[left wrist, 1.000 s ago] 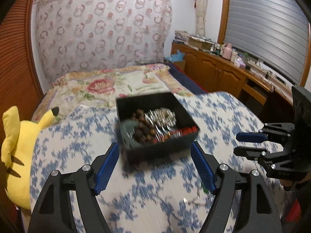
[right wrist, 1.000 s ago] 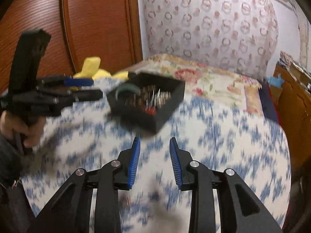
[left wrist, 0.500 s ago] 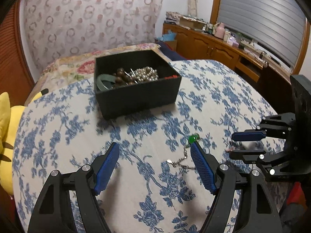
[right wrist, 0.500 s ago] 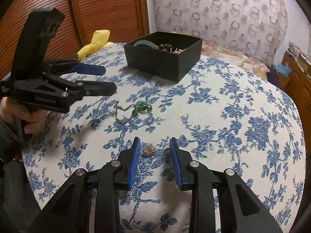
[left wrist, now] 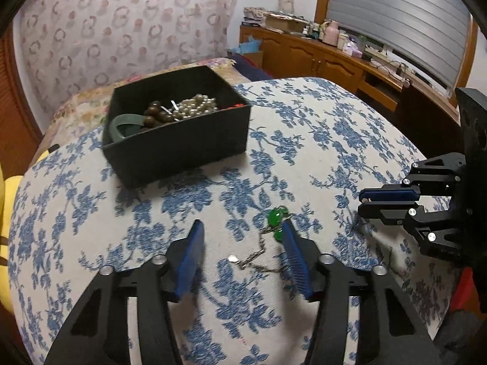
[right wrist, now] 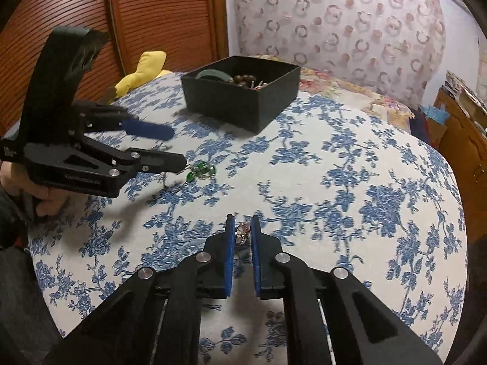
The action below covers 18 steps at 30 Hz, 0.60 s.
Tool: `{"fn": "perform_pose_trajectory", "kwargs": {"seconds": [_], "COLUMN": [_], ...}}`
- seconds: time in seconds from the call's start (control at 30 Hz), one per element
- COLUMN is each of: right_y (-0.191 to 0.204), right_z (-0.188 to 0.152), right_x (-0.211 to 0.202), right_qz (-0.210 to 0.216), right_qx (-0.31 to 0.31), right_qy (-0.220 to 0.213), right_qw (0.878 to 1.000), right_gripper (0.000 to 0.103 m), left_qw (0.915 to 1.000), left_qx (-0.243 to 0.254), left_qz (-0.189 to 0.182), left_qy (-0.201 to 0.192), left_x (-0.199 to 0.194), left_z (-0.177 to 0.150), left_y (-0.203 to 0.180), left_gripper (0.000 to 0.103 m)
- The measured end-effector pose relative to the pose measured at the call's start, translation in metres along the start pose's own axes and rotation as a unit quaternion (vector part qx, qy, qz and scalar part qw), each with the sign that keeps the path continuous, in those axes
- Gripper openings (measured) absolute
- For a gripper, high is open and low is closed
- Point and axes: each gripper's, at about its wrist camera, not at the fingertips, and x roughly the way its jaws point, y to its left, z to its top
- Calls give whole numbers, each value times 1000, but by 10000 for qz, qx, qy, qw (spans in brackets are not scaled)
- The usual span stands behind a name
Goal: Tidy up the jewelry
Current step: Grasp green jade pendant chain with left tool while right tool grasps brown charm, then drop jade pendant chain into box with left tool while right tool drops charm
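A black open box (left wrist: 179, 140) with pearls, brown beads and a green bangle stands on the blue-flowered cloth; it also shows in the right wrist view (right wrist: 243, 97). A green-stone chain (left wrist: 275, 217) lies on the cloth by the right finger of my open left gripper (left wrist: 242, 237), also shown in the right wrist view (right wrist: 179, 149) beside the green stones (right wrist: 201, 170). My right gripper (right wrist: 242, 228) is nearly closed around a small rose-gold ring piece (right wrist: 242, 232) on the cloth. It shows in the left wrist view (left wrist: 362, 202) at the right.
The round table's cloth (right wrist: 350, 182) drops away at its edges. A yellow plush toy (right wrist: 143, 70) sits beyond the far left edge. A bed (left wrist: 91, 103) lies behind the box and a wooden sideboard (left wrist: 319, 57) stands at the right.
Both grippers have come down close to the cloth. The left fingers have narrowed around the green-stone chain. The right fingers have closed in on the small ring piece.
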Motion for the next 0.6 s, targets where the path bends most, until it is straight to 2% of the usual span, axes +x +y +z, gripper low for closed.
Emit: {"fn": "perform_pose_trajectory", "kwargs": {"seconds": [0.07, 0.3, 0.4, 0.47, 0.6], "right_y": [-3, -8, -8, -7, -7], "right_z": [-1, -4, -3, -3, 1], "right_x": [0, 3, 1, -1, -4], "right_qz": [-19, 2, 19, 26, 36], "right_qx": [28, 115, 134, 124, 114], "right_qy": [-19, -39, -88, -121, -172], "right_qw": [10000, 9999, 9999, 9998, 9998], "right_gripper": [12, 12, 12, 12, 12], "left_qw": [10000, 9998, 9998, 9997, 9997], "left_qx": [-9, 121, 159, 157, 178], "left_qz": [-80, -136, -69, -113, -176], "left_qy": [15, 111, 116, 118, 84], "left_x": [2, 15, 18, 19, 15], "left_z": [2, 6, 7, 8, 9], "left_y": [-4, -18, -20, -19, -20], "left_gripper": [36, 33, 26, 11, 6]}}
